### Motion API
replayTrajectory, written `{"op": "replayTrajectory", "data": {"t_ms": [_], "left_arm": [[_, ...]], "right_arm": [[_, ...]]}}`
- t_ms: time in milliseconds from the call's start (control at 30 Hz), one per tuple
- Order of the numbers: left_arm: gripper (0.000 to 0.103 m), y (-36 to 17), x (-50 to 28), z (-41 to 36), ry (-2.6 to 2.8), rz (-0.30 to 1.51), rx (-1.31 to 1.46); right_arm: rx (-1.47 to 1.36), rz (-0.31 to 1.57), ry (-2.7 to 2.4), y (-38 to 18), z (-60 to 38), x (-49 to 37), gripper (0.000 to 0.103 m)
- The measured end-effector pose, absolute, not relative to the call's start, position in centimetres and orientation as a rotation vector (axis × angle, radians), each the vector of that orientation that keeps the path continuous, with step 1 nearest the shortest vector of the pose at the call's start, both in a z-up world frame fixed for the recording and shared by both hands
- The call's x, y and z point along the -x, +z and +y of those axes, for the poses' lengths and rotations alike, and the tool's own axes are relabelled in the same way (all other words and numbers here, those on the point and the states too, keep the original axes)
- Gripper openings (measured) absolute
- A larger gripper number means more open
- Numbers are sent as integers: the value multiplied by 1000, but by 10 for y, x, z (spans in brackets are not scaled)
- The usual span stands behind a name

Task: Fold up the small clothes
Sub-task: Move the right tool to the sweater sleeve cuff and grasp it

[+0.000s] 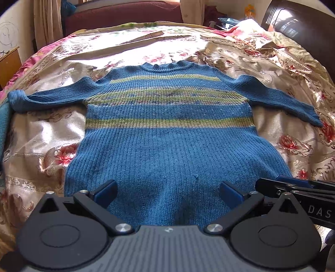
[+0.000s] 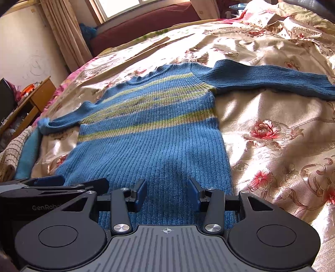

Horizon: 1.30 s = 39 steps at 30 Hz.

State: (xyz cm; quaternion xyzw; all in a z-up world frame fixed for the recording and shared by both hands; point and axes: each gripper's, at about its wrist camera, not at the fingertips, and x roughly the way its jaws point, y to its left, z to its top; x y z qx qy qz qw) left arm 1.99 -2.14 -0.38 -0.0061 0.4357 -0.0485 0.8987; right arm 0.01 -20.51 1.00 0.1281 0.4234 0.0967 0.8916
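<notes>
A: We're over a bed. The floral satin bedspread (image 1: 52,129), cream with red flowers, fills most of both views, sunlit at upper centre. A dark red sofa back (image 1: 121,14) sits at the top of the frame, curtains (image 1: 47,21) at upper left.

B: Task item?

A: The blue knit sweater (image 1: 167,129) with green stripes lies flat on the bedspread, mid-frame, collar toward the top, hem at the bottom edge under our grippers. Both sleeves are spread sideways.

B: Jaws?

A: The left gripper (image 1: 167,193) is spread wide, blue pads clear of each other, nothing between them but sweater below. The right gripper (image 2: 166,193) is also spread, narrower gap, holding nothing. We can't tell if either touches the knit.

B: Differences between the views?

A: Left wrist view shows a dark wooden headboard (image 1: 293,23) at upper right and the right gripper's linkage at lower right. Right wrist view shows a window (image 2: 121,6) at top, a wooden desk (image 2: 31,98) with clutter at the left edge, and a checked cloth (image 2: 12,150) beside a light blue fabric (image 2: 29,154) at lower left. The left gripper's linkage sits at its lower left.

B: Grippers near each other?

A: Side by side at the hem.
</notes>
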Motion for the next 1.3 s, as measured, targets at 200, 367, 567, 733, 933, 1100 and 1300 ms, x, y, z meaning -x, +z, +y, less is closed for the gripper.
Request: {"op": "replayTrajectory", "data": {"t_ms": [200,367,567,733,933,1100,1300], "left_arm": [[103,1,-25,-27,-119,885,1],[103,7,-34,-35,-157,854,1],[103,14,-54,-59,-209,811,-29],[103,12,-77,-81,-234,820,-54],[103,10,-101,-107,-236,819,-63],[103,7,-115,-126,-247,819,-78],[103,9,-131,-160,-287,791,-103]], "right_arm": [[-282,860,185,13,-212,-3,43],[-309,829,144,17,-231,-12,43],[-331,788,46,20,-266,-30,43],[-315,780,-23,18,-289,-48,43],[-277,787,-50,16,-299,-66,43],[-263,769,-82,17,-312,-80,43],[-327,754,-160,11,-354,-93,43]]}}
